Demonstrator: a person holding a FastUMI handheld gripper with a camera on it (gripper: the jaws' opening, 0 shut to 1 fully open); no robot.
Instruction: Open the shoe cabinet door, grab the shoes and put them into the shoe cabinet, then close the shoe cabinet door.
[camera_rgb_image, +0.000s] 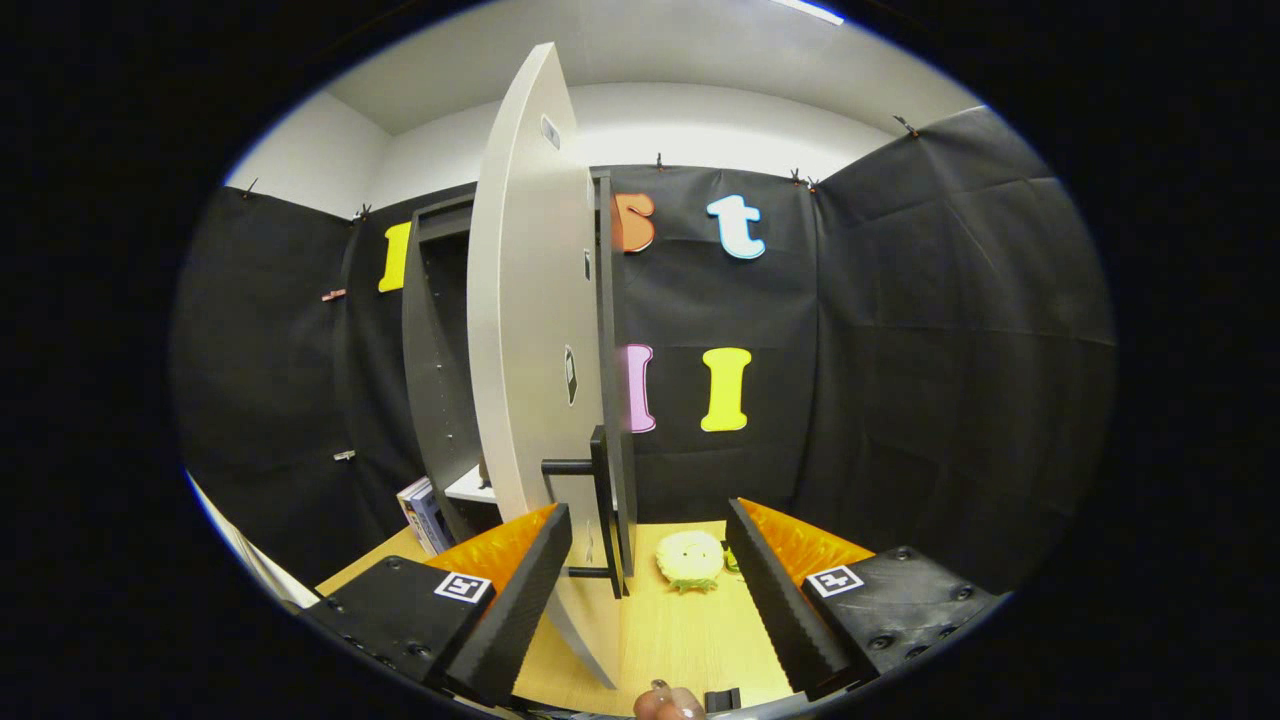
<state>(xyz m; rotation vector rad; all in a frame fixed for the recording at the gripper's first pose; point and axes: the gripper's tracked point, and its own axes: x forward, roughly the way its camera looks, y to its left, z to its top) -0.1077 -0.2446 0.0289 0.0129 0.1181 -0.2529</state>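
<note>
- Gripper (648, 590) spread wide, pinching nothing; the bare light wooden tabletop (690, 640) shows between the two fingers.
- A fingertip (668, 703) of the person pokes in at the very near edge, below the gap.
- Pale grey flat cabinet door (525, 330) stands swung open, seen nearly edge-on, its lower corner reaching down between the fingers, closer to the left one.
- Black bar handle (598, 500) on the door's free edge sits just ahead of the fingers, inside the gap; neither finger touches it.
- Small round yellow-green object with a frilled rim (690, 560) lies on the tabletop just ahead, nearer the right finger; cannot tell what it is.
- Beyond the door, to the left, the dark shoe cabinet body (440, 350) stands open; a white shelf edge (470, 488) shows low inside. Contents too hidden to tell.
- Stack of books (425, 515) leans at the cabinet's foot, beyond the left finger.
- Judged progress: door-opening done. Whether the shoes are yet to be fetched or already inside cannot be told; closing the door remains.
</note>
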